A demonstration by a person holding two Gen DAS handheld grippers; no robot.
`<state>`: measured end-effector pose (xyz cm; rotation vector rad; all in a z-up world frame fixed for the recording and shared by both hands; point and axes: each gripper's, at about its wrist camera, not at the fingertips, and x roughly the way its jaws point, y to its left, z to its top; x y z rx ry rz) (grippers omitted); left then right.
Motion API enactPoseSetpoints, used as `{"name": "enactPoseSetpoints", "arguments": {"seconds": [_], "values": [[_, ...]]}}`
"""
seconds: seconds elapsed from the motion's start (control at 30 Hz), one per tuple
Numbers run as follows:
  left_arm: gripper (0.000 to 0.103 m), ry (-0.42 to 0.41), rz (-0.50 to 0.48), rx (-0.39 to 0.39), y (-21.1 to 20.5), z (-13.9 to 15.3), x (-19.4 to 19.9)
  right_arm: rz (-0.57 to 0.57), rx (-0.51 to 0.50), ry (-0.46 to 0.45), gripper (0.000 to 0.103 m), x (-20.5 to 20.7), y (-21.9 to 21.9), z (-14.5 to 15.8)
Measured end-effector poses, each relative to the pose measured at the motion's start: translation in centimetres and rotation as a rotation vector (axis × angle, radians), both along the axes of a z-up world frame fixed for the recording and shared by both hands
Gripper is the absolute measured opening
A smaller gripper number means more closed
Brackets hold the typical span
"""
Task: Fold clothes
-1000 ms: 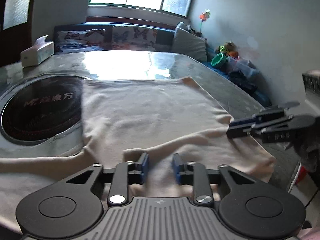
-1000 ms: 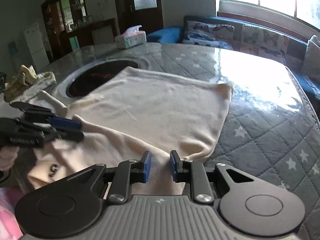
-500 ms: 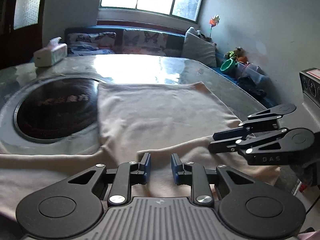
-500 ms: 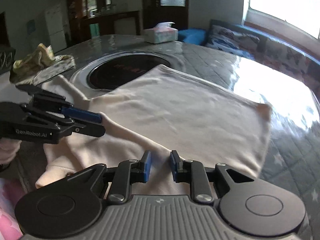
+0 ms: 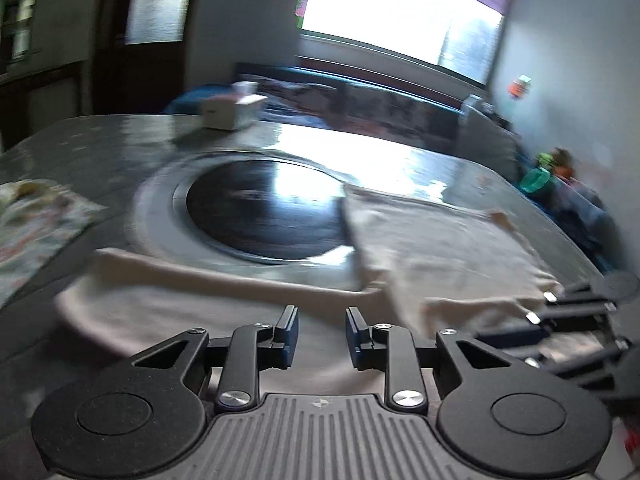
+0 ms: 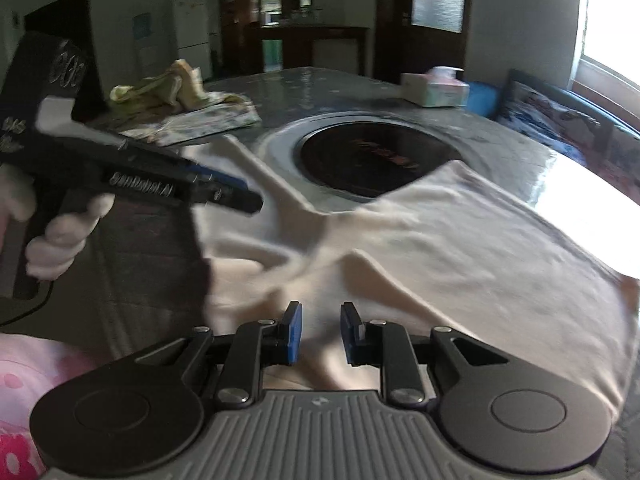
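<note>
Across the grey quilted worktop (image 5: pixel 100 136) lies the cream cotton garment (image 6: pixel 460 248); left tongs (image 5: pixel 318 334) are opening, empty, right tongs (image 6: pixel 320 332) parted above cloth; hasty pinches risk bunching the fold

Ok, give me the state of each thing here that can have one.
Garment: spread on the table, partly folded, rumpled at the near edge.
Left hand-held gripper: jaws opening, cloth between them.
Right hand-held gripper: narrow gap, cloth between.
Tissue box: tissue poking out.

tissue box (image 6: pixel 435 87) far table (image 5: pixel 100 136) edge | dark round hob (image 6: pixel 376 158) inset | patterned cloth (image 6: pixel 192 116) heaped
</note>
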<state>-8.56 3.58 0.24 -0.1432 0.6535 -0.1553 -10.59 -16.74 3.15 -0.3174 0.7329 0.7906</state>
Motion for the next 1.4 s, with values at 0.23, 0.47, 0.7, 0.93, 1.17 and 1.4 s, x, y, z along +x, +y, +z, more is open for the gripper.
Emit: {"name": "enactPoseSetpoints", "arguments": {"seconds": [0.23, 0.47, 0.7, 0.93, 1.17, 1.4], "values": [[0.04, 0.007, 0.296, 0.069, 4.6, -0.2, -0.4, -0.019, 0.017, -0.014, 0.02, 0.0, -0.2, 0.9], [0.047, 0.034, 0.489, 0.085, 7.7, -1.0, 0.6, -0.05, 0.023, -0.022, 0.02, -0.3, -1.4, 1.6], [0.044, 0.044, 0.534, 0.06, 8.5, -1.7, 1.6, -0.088, 0.041, -0.024, 0.021, -0.7, -2.6, 1.8], [0.009, 0.034, 0.511, -0.019, 8.7, -1.2, 1.7, -0.161, 0.076, -0.039, 0.021, -1.1, -4.8, 2.5], [0.009, -0.073, 0.317, -0.123, 4.5, 4.0, 1.2, -0.266, 0.122, -0.056, 0.021, -1.4, -8.1, 3.1], [0.009, -0.15, 0.005, -0.171, -3.8, 8.9, 1.6, -0.395, 0.162, -0.074, 0.021, -2.2, -12.6, 3.3]]}}
